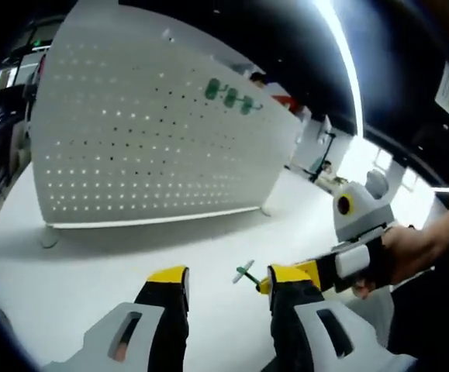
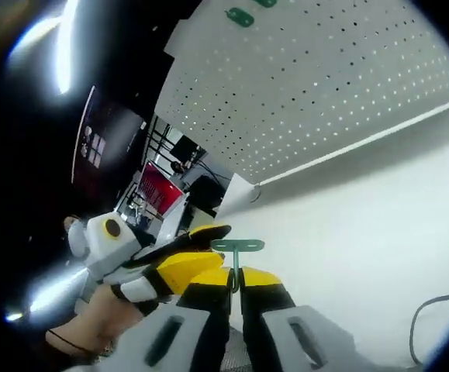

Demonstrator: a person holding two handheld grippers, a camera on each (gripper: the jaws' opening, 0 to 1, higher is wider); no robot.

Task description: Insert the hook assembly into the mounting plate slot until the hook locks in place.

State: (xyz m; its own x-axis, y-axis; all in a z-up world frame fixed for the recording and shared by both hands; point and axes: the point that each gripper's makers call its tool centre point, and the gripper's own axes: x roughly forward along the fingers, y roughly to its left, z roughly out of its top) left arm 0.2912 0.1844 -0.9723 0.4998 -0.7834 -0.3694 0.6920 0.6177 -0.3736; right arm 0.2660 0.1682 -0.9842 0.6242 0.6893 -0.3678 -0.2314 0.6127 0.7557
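A white pegboard mounting plate (image 1: 154, 132) (image 2: 325, 85) stands upright on the white table (image 1: 131, 248). Green hooks (image 1: 229, 97) (image 2: 240, 15) hang high on it. My right gripper (image 2: 236, 283) is shut on the stem of a small green hook (image 2: 236, 252), whose crossbar sticks out past the jaws. In the left gripper view the right gripper (image 1: 264, 284) comes in from the right, held by a hand, with the green hook (image 1: 245, 273) at its tip. My left gripper (image 1: 228, 279) is open, its yellow-tipped jaws on either side of that hook, well short of the plate.
The left gripper's white body (image 2: 108, 232) lies close at the left of the right gripper view. A grey cable (image 2: 433, 325) loops on the table at lower right. Shelves and a red screen (image 2: 158, 194) stand beyond the plate's edge.
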